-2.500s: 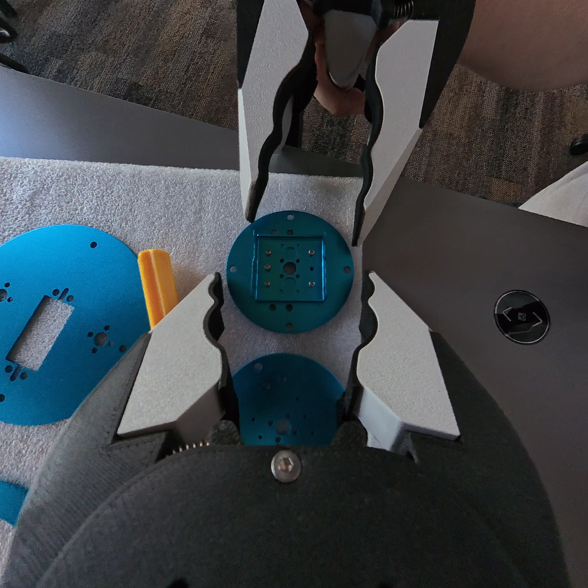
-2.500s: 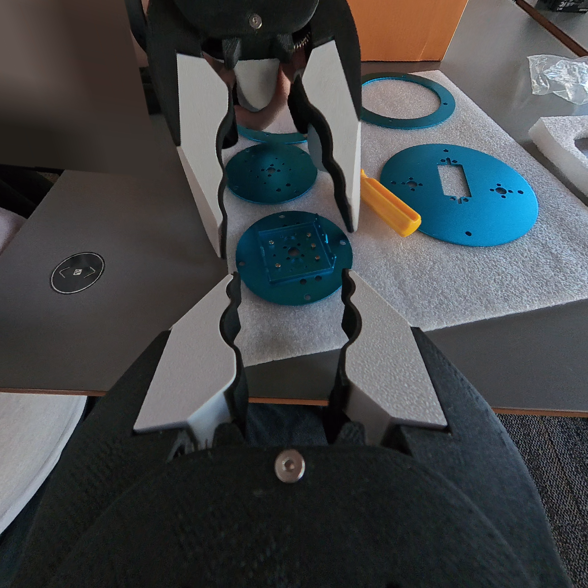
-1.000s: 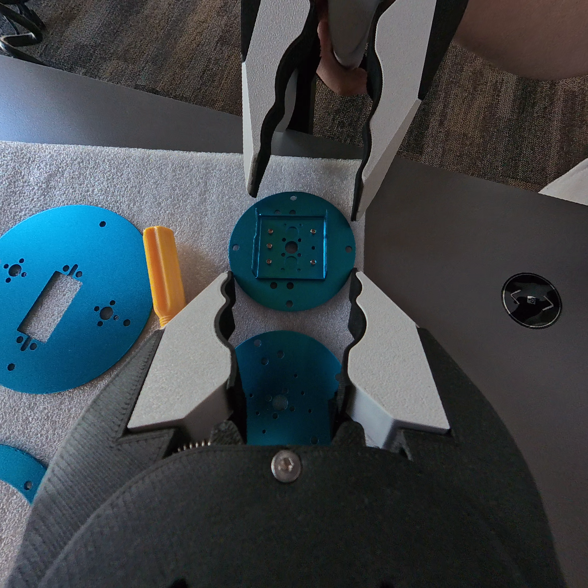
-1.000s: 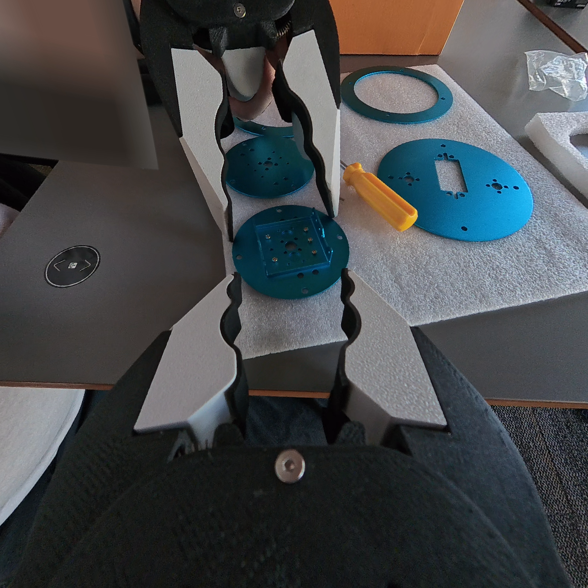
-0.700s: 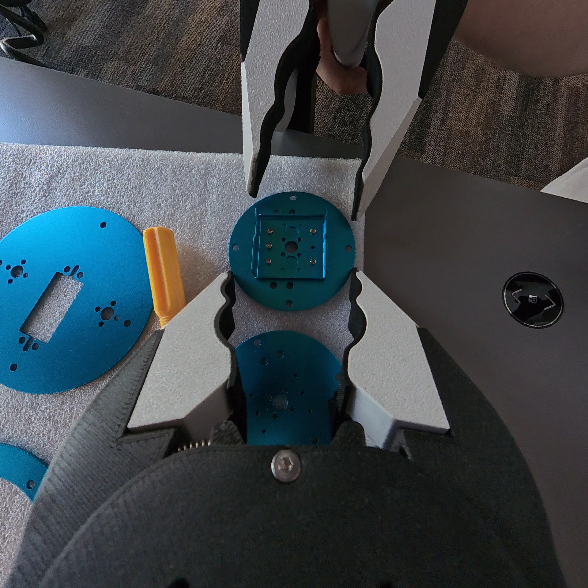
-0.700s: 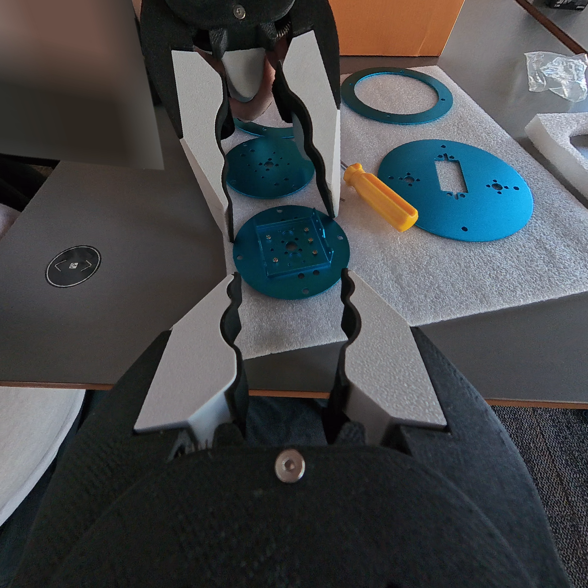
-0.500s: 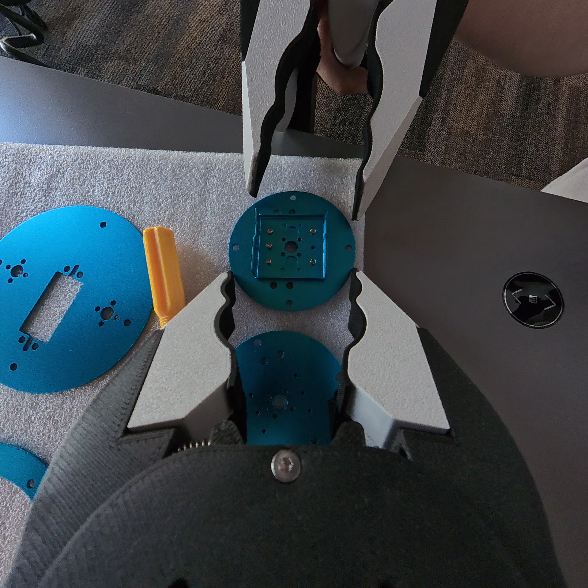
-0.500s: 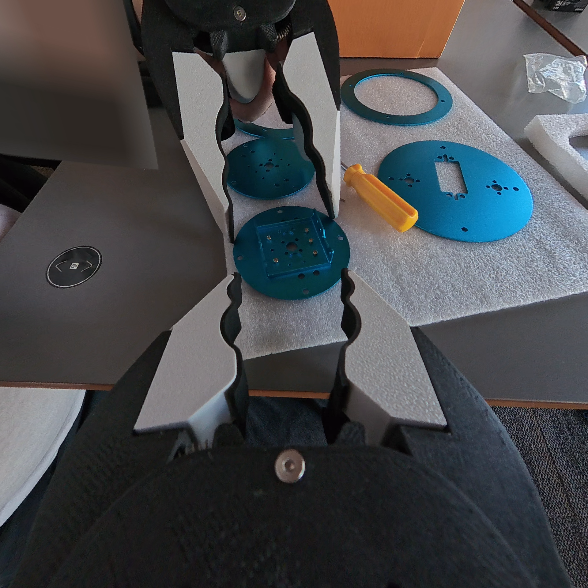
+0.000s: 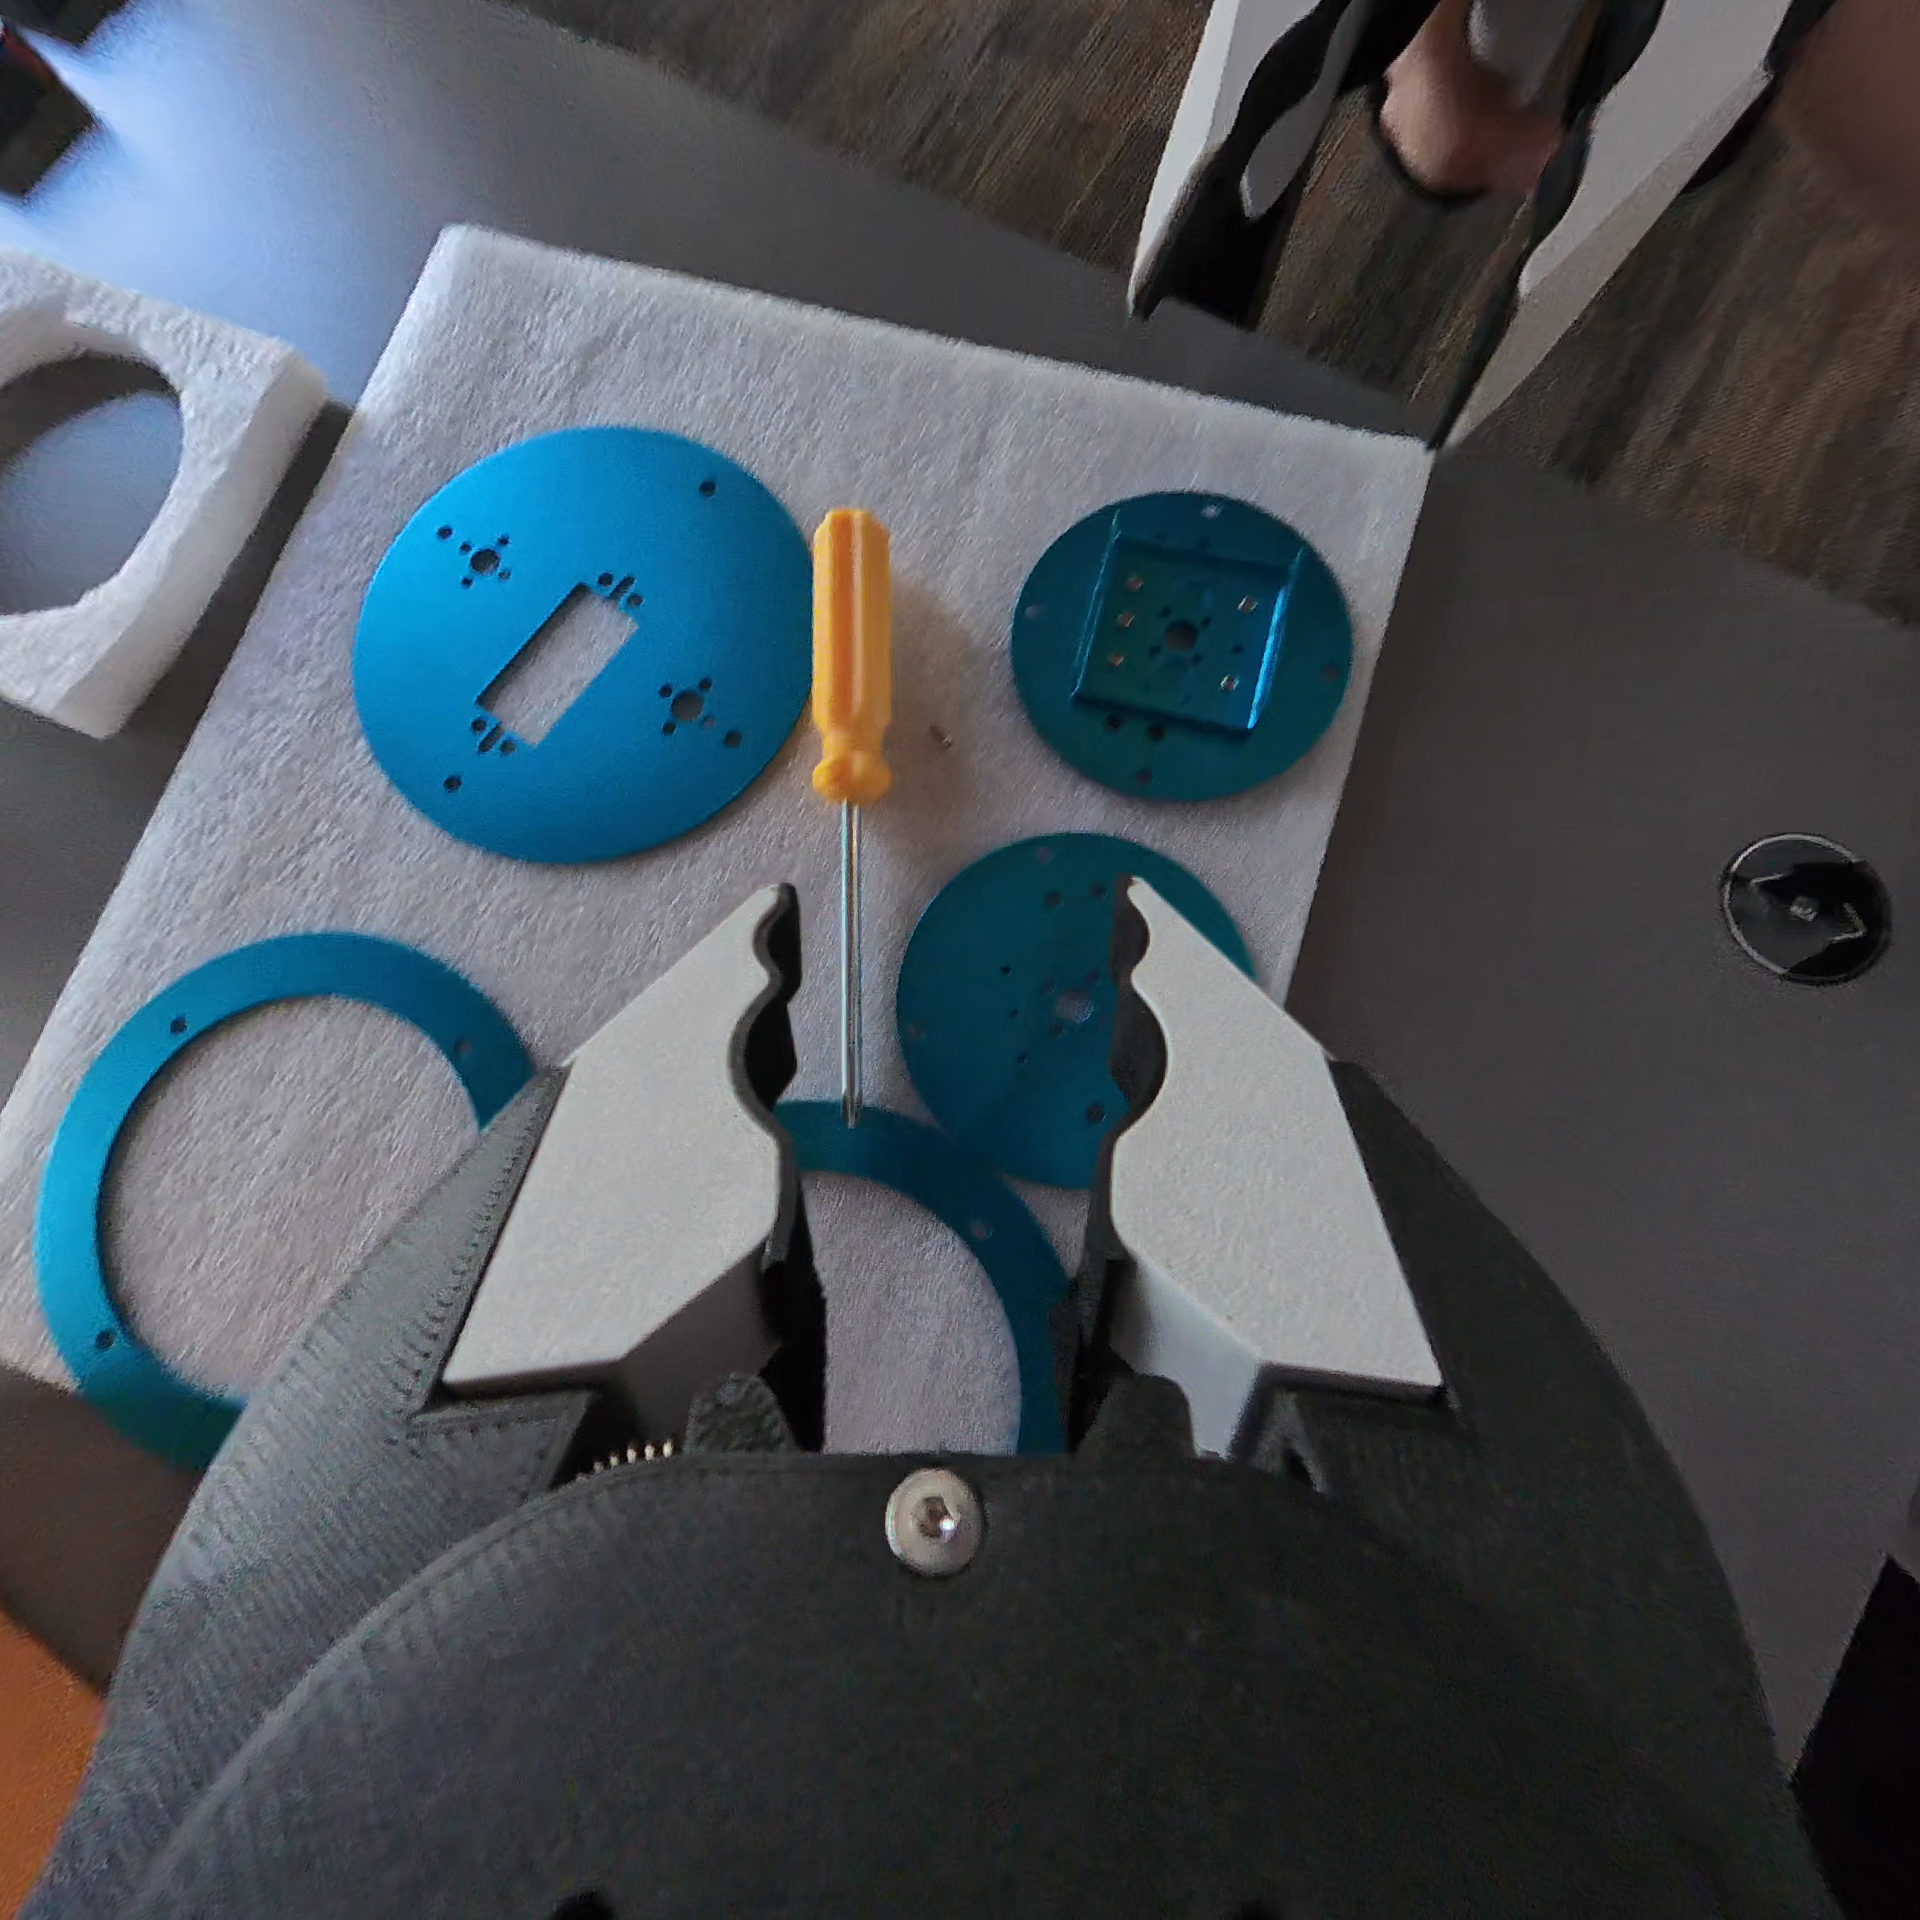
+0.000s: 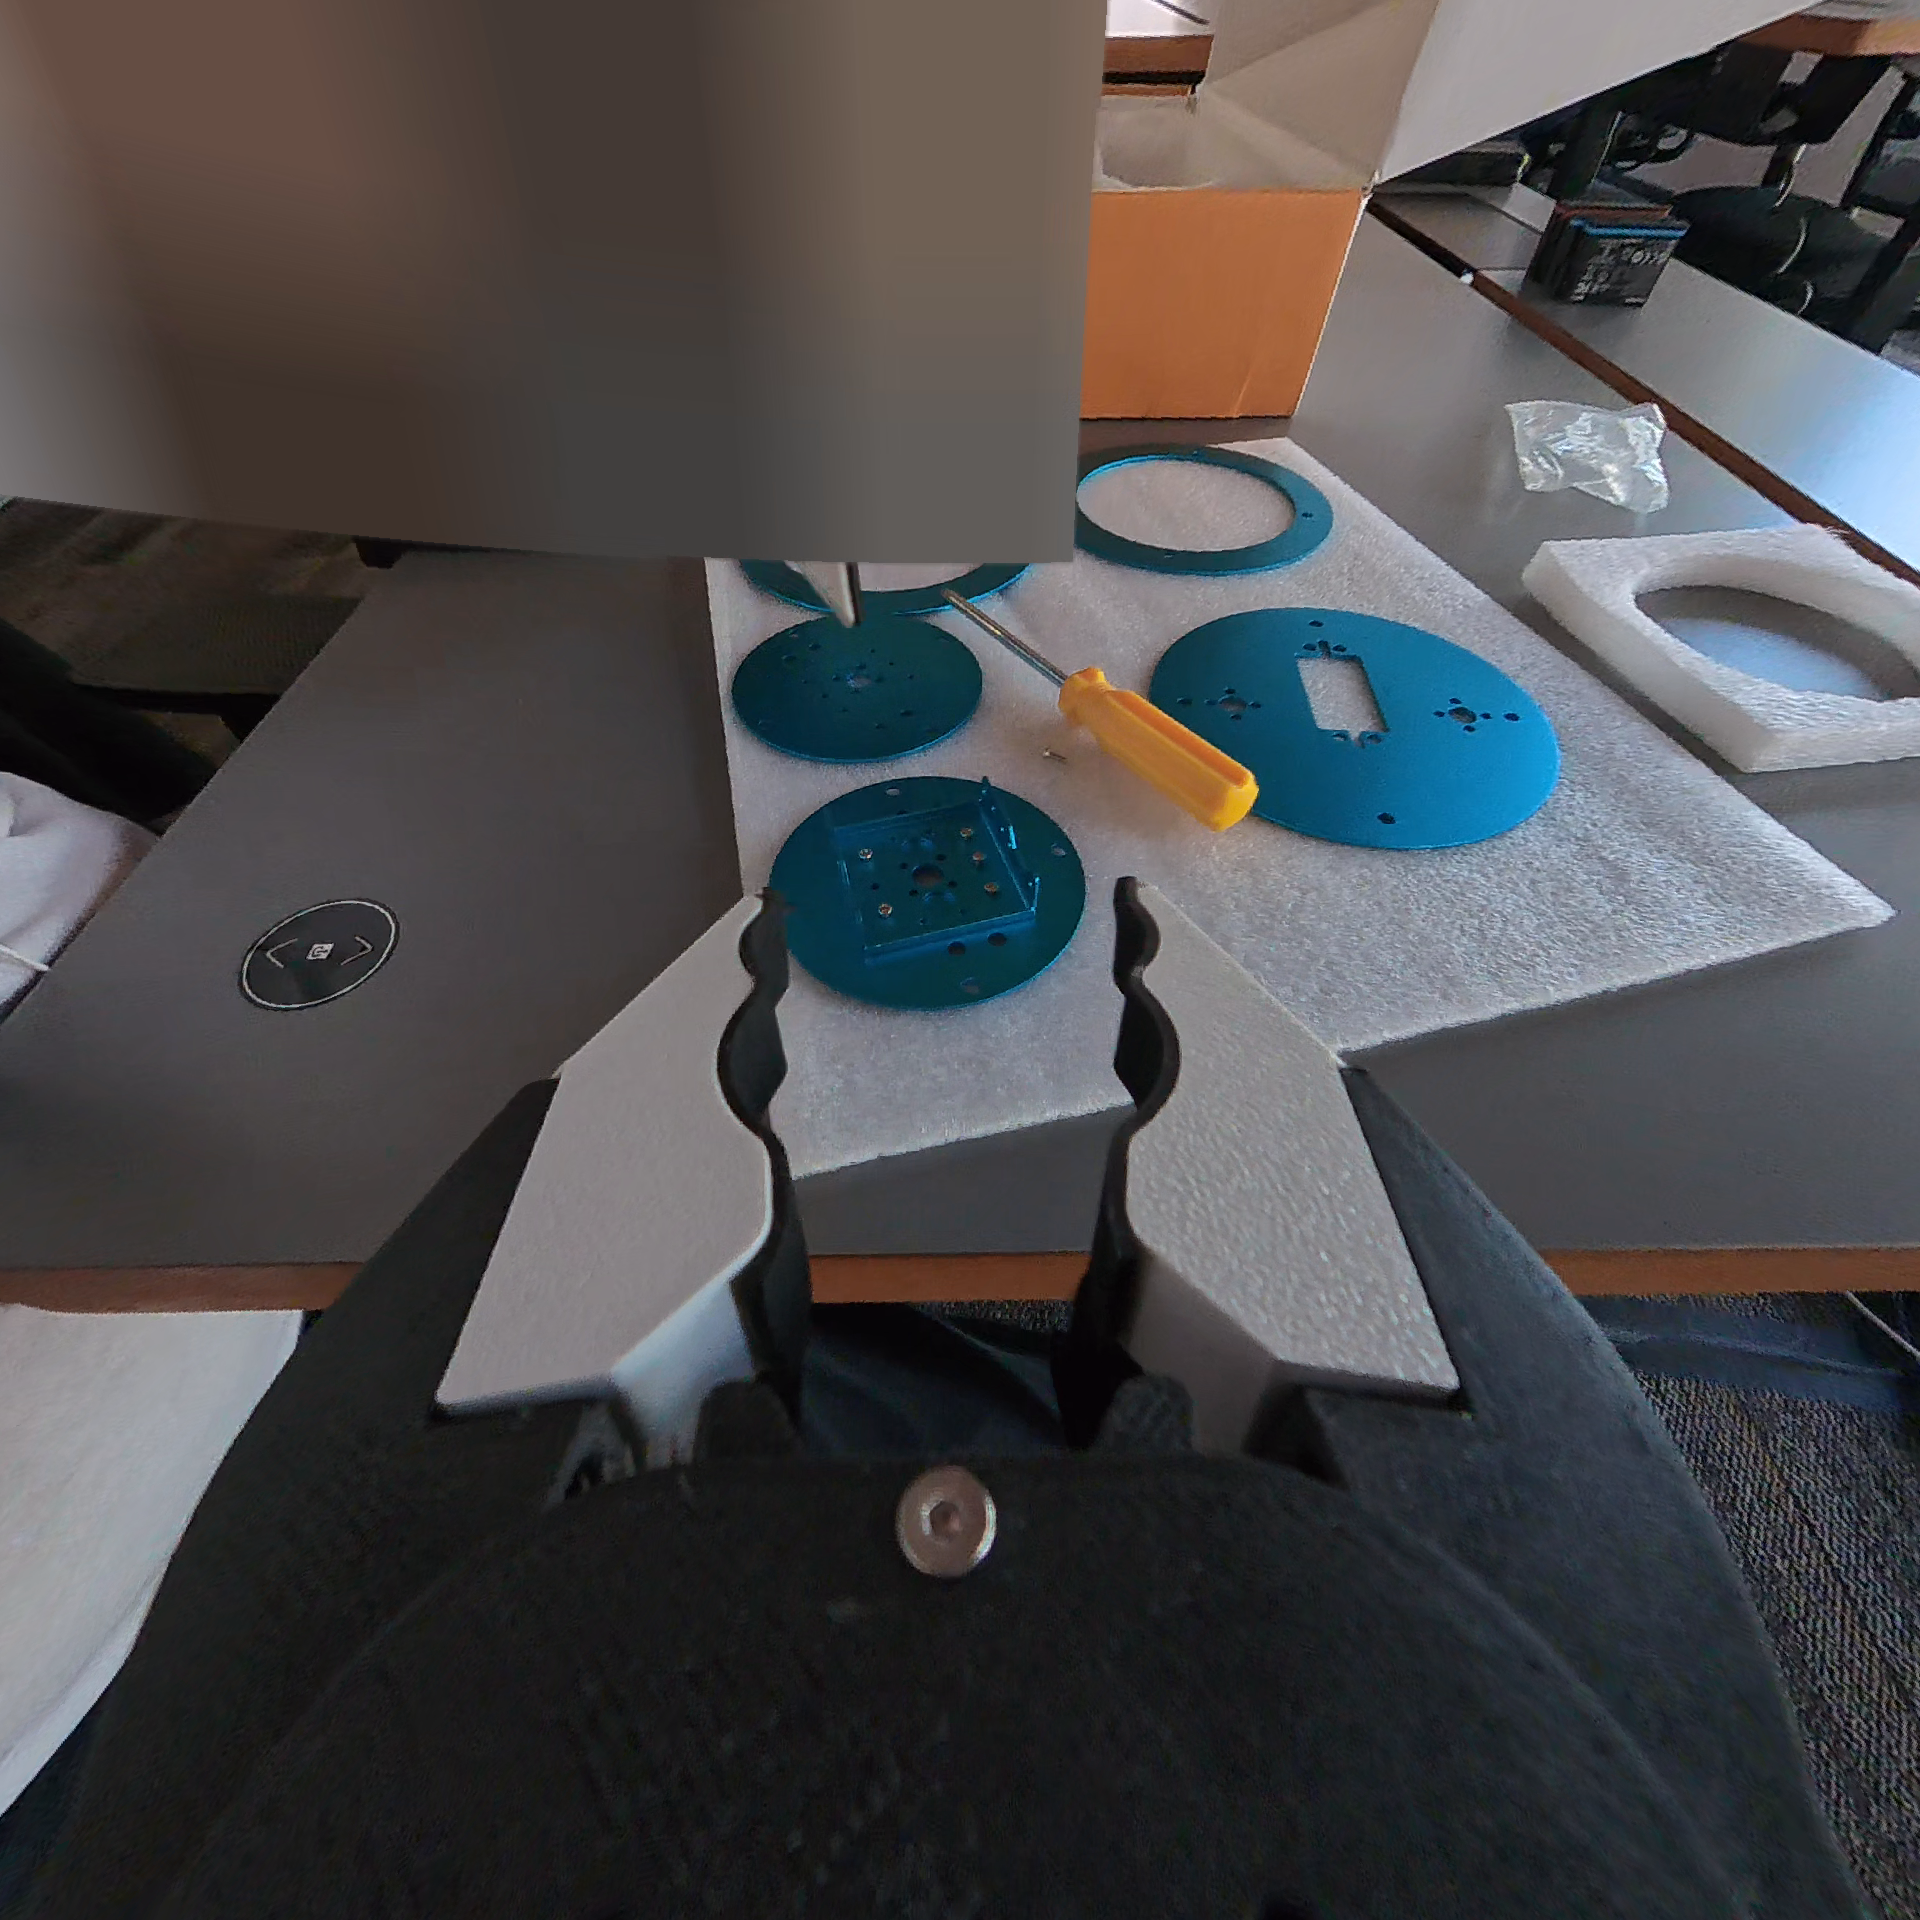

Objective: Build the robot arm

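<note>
My left gripper (image 9: pixel 956 904) is open and empty, above the white foam sheet (image 9: pixel 644 353). Its tips straddle the thin shaft of a yellow-handled screwdriver (image 9: pixel 852 644) and the edge of a small plain blue disc (image 9: pixel 1029 997). A blue disc with a square bracket (image 9: pixel 1179 644) lies beyond them. My right gripper (image 10: pixel 948 914) is open and empty, just in front of that bracket disc (image 10: pixel 925 894). It also shows at the top right of the left wrist view (image 9: pixel 1455 208). One left fingertip (image 10: pixel 842 597) shows under a blurred patch.
A large blue disc with a rectangular slot (image 9: pixel 582 644), two blue rings (image 9: pixel 281 1143) (image 9: pixel 914 1226) and a tiny screw (image 9: pixel 943 736) lie on the foam. A foam block with a hole (image 10: pixel 1745 655), a plastic bag (image 10: pixel 1590 457), a cardboard box (image 10: pixel 1216 301) and a dark panel with a round emblem (image 10: pixel 317 954) surround it. One gripper's finger ends stand about 12 cm off the other's. The tiny screw (image 9: pixel 943 736) sits 6 cm or so from the ends of my left fingers. It is also in sight in the right wrist view (image 10: pixel 1050 758).
Both grippers have drawn back and apart from the bracket disc. The left one moved back and to the left, over the screwdriver shaft and a ring. Both stay open.
</note>
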